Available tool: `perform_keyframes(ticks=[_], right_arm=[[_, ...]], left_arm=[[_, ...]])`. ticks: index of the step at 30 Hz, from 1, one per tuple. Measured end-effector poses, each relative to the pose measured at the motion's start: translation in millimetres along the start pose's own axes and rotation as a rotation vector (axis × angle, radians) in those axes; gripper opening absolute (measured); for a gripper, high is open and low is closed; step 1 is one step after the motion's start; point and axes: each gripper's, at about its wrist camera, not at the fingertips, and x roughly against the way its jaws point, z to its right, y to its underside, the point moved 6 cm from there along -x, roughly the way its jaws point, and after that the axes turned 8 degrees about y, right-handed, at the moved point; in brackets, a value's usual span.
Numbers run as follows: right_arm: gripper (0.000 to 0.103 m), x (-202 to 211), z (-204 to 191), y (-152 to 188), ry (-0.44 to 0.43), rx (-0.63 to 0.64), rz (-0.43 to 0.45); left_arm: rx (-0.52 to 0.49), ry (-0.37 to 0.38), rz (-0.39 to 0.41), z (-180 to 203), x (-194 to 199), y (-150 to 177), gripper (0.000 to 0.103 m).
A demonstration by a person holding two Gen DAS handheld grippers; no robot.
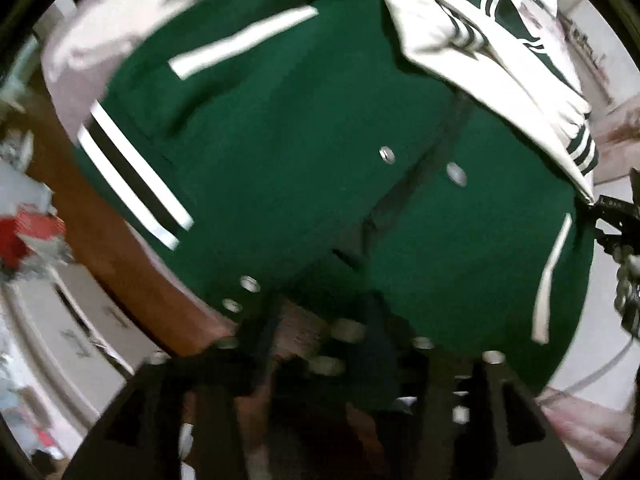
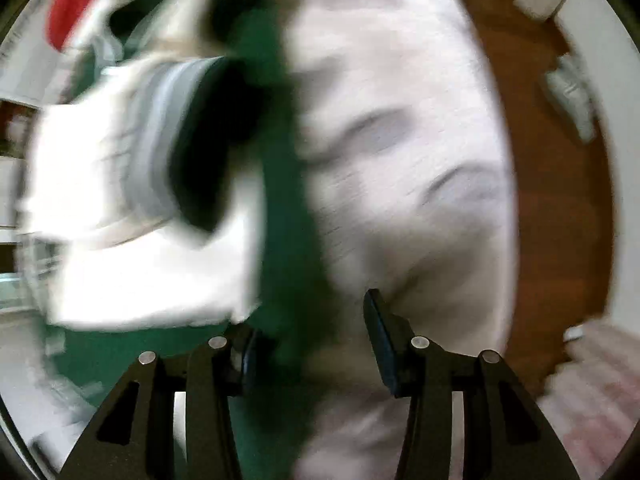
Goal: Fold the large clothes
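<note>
A home room: a bed's pale sheet (image 2: 400, 140) meets a wooden floor (image 2: 560, 200) beside white drawers (image 1: 80, 328).

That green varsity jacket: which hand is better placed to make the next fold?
Probably the right. The right gripper is open with the green jacket edge between its fingers, beside a white sleeve. The left gripper is blurred against the hem, its grip unclear.

One green varsity jacket (image 1: 280, 168) with white sleeves is counted, its four metal snap buttons (image 1: 387, 155) being made out along the placket, though blur hides any others. Two white pocket welts (image 1: 240, 42) are seen on it. One wooden table (image 1: 132, 276) is counted beneath.
</note>
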Motion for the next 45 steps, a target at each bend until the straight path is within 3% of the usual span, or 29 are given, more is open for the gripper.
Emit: perform_keyframes(ticks=[1,2,5,8,12,15,18,20,22,25,26,28,30,31,33,34,35,42,45], right_arm=[[0.049,-7.3,6.5,-2.4,-0.008,-0.034,-0.014],[0.049,-8.2,8.9,-3.0,-0.002,-0.040,-0.029],[0.049,14.6,6.3,3.3,0.023,0.046,-0.032],[0.059,33.5,11.0,20.2,-0.014,0.015,-0.071],[0.063,63.9,58.3,49.3,0.010,-0.029,-0.080],[0.063,83.8,104.9,70.8,0.068,-0.071,-0.085],[0.063,99.2,142.9,85.5,0.090,-0.120,-0.091],[0.063,107.0,167.1,92.2,0.104,-0.140,-0.089],[0.063,111.9,178.6,90.4,0.114,-0.149,-0.085],[0.063,111.3,178.5,80.2,0.095,-0.155,-0.078],[0.064,108.2,176.3,77.5,0.078,-0.153,-0.077],[0.064,101.0,167.3,70.6,0.005,-0.140,-0.082],[0.064,87.8,148.8,60.7,-0.123,-0.118,-0.100],[0.065,80.3,140.3,58.5,-0.169,-0.111,-0.108],[0.071,68.5,117.3,49.3,-0.316,-0.087,-0.134],[0.072,62.4,105.2,43.3,-0.377,-0.070,-0.147],[0.072,56.3,92.6,35.9,-0.429,-0.054,-0.152],[0.080,19.9,22.7,-32.1,-0.742,-0.114,-0.133],[0.081,-0.3,3.8,-57.4,-0.810,-0.194,-0.140]], left_arm=[[-0.005,-0.030,0.006,0.0,3.6,-1.6,0.077],[-0.012,-0.066,0.014,2.2,7.6,-3.9,0.086],[-0.071,-0.116,0.056,28.2,22.5,-8.2,0.086],[-0.189,-0.149,0.065,84.1,27.4,0.1,0.086],[-0.429,-0.245,0.051,176.8,12.8,38.3,0.086],[-0.563,-0.234,0.016,238.4,-6.6,81.9,0.086],[-0.678,-0.258,-0.026,274.8,-31.7,115.0,0.086],[-0.736,-0.305,-0.046,277.0,-51.0,122.8,0.086],[-0.780,-0.399,-0.046,271.2,-68.0,124.0,0.086],[-0.786,-0.508,-0.008,256.4,-85.4,114.0,0.088],[-0.776,-0.512,-0.004,251.8,-88.5,110.2,0.088],[-0.752,-0.498,-0.011,240.8,-90.6,102.7,0.089],[-0.721,-0.474,-0.005,238.6,-85.7,98.9,0.088],[-0.716,-0.461,0.009,238.8,-80.3,96.9,0.084],[-0.690,-0.395,0.026,238.3,-68.8,93.6,0.051],[-0.670,-0.366,0.036,237.9,-61.5,93.7,0.030],[-0.657,-0.353,0.054,237.4,-53.4,91.3,0.023],[-0.606,-0.279,0.127,223.1,-10.2,67.5,0.017],[-0.625,-0.282,0.139,218.2,-3.5,60.3,0.016]])
